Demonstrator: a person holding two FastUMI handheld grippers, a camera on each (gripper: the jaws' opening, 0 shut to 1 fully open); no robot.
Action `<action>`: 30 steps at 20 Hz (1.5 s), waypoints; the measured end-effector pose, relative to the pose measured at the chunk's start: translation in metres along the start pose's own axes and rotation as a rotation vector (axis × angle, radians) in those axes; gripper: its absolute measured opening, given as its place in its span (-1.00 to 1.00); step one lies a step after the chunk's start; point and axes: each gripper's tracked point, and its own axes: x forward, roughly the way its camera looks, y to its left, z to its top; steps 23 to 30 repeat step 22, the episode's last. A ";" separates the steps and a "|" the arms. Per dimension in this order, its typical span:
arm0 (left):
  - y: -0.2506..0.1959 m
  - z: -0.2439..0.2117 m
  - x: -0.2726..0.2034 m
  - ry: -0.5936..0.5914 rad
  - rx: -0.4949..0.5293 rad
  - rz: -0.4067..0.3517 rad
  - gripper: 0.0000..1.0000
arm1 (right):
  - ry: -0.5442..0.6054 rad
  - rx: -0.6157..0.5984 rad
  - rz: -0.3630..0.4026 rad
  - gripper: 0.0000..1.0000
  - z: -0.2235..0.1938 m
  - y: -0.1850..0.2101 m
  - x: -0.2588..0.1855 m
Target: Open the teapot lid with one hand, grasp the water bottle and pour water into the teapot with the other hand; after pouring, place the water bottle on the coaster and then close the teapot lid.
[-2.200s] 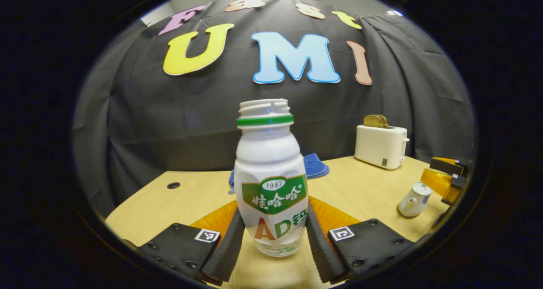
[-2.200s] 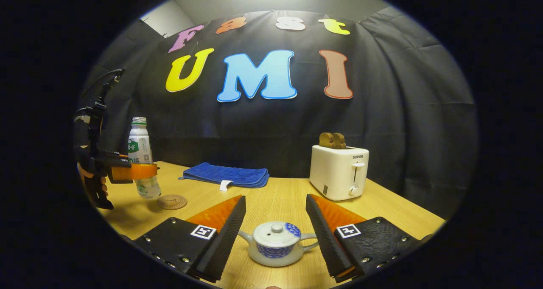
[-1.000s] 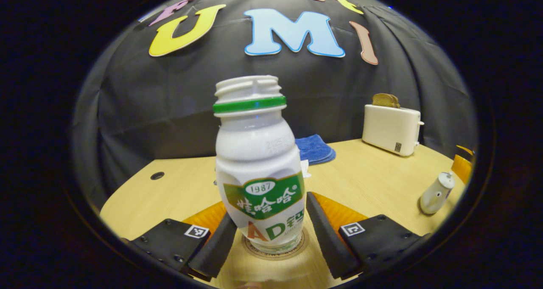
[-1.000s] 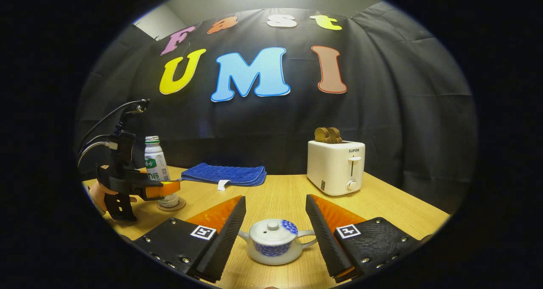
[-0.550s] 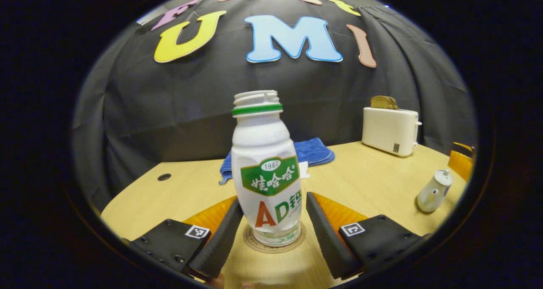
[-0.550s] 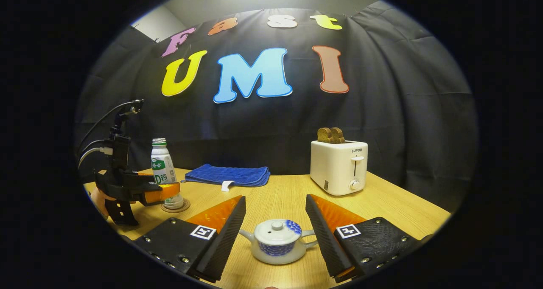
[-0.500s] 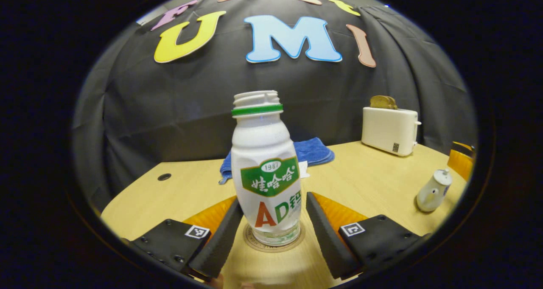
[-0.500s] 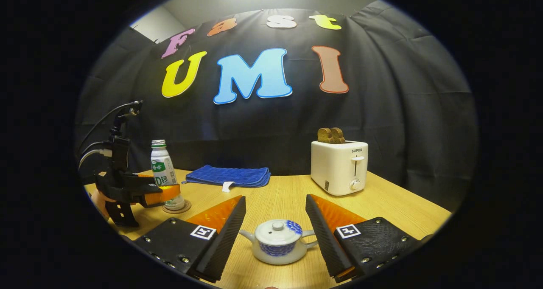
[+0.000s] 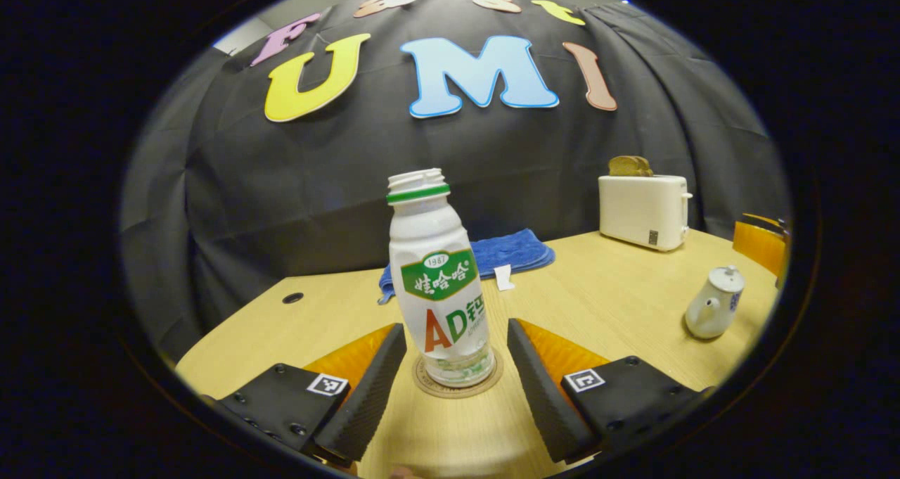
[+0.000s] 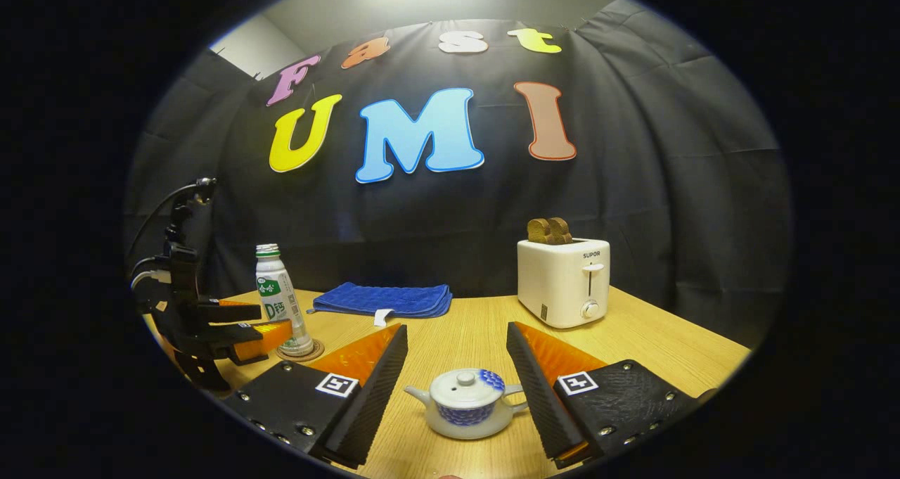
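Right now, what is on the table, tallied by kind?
Water bottle: 1
Coaster: 1
Teapot: 1
Toaster: 1
Blue cloth: 1
Total: 5

Two low tabletop views (shared toaster (image 9: pixel 643 212))

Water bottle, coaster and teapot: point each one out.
water bottle (image 9: pixel 437 282): left gripper view, on its label.
coaster (image 9: pixel 492 386): left gripper view, on the rim right of the bottle's base.
teapot (image 10: pixel 465 414): right gripper view, on its patterned body.
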 end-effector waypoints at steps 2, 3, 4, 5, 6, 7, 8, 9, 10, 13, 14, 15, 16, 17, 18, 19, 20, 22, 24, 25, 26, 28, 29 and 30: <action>0.003 0.000 -0.013 -0.024 -0.007 0.030 1.00 | -0.010 -0.011 -0.014 0.75 0.001 -0.002 0.000; 0.003 0.002 -0.021 -0.035 -0.008 0.045 1.00 | -0.014 -0.014 -0.024 0.75 0.002 -0.003 -0.001; 0.000 0.004 -0.030 -0.057 -0.008 0.052 1.00 | -0.021 -0.013 -0.030 0.75 0.003 -0.004 -0.002; -0.003 0.009 -0.040 -0.081 -0.009 0.054 1.00 | -0.028 -0.007 -0.034 0.76 0.005 -0.004 -0.004; -0.009 0.011 -0.049 -0.102 -0.011 0.050 1.00 | -0.036 0.000 -0.039 0.75 0.007 -0.004 -0.006; -0.014 0.012 -0.057 -0.117 -0.012 0.045 1.00 | -0.042 0.007 -0.044 0.75 0.008 -0.004 -0.007; -0.021 0.013 -0.066 -0.129 -0.012 0.041 0.97 | -0.043 0.012 -0.048 0.75 0.007 -0.003 -0.008; -0.026 0.015 -0.074 -0.144 -0.012 0.037 0.94 | -0.041 0.016 -0.050 0.75 0.005 -0.003 -0.010; -0.032 0.016 -0.083 -0.153 -0.013 0.028 0.92 | -0.039 0.026 -0.050 0.76 0.003 -0.001 -0.014; -0.048 0.013 -0.103 -0.162 -0.014 0.007 1.00 | -0.052 0.029 -0.051 0.75 0.004 0.005 -0.028; -0.052 0.011 -0.109 -0.162 -0.017 0.003 1.00 | -0.060 0.015 -0.063 0.75 0.004 0.003 -0.033; -0.056 0.009 -0.113 -0.160 -0.023 -0.004 1.00 | -0.066 0.006 -0.065 0.75 0.003 0.004 -0.038; -0.062 0.007 -0.117 -0.156 -0.034 -0.011 1.00 | -0.063 0.005 -0.061 0.76 0.000 0.008 -0.043; -0.066 0.005 -0.118 -0.154 -0.050 -0.021 1.00 | -0.053 0.009 -0.051 0.76 -0.004 0.014 -0.048; -0.070 0.003 -0.121 -0.153 -0.066 -0.029 1.00 | -0.037 0.008 -0.041 0.77 -0.010 0.019 -0.052; -0.071 0.003 -0.123 -0.157 -0.076 -0.030 1.00 | -0.025 0.001 -0.030 0.76 -0.014 0.025 -0.055; -0.072 0.000 -0.123 -0.156 -0.082 -0.030 1.00 | -0.017 -0.011 -0.026 0.76 -0.016 0.027 -0.058; -0.072 -0.006 -0.124 -0.143 -0.091 -0.029 1.00 | -0.005 -0.025 -0.014 0.76 -0.020 0.035 -0.062; -0.072 -0.006 -0.124 -0.143 -0.091 -0.029 1.00 | -0.005 -0.025 -0.014 0.76 -0.020 0.035 -0.062; -0.072 -0.006 -0.124 -0.143 -0.091 -0.029 1.00 | -0.005 -0.025 -0.014 0.76 -0.020 0.035 -0.062; -0.072 -0.006 -0.124 -0.143 -0.091 -0.029 1.00 | -0.005 -0.025 -0.014 0.76 -0.020 0.035 -0.062; -0.072 -0.006 -0.124 -0.143 -0.091 -0.029 1.00 | -0.005 -0.025 -0.014 0.76 -0.020 0.035 -0.062; -0.072 -0.006 -0.124 -0.143 -0.091 -0.029 1.00 | -0.005 -0.025 -0.014 0.76 -0.020 0.035 -0.062; -0.072 -0.006 -0.124 -0.143 -0.091 -0.029 1.00 | -0.005 -0.025 -0.014 0.76 -0.020 0.035 -0.062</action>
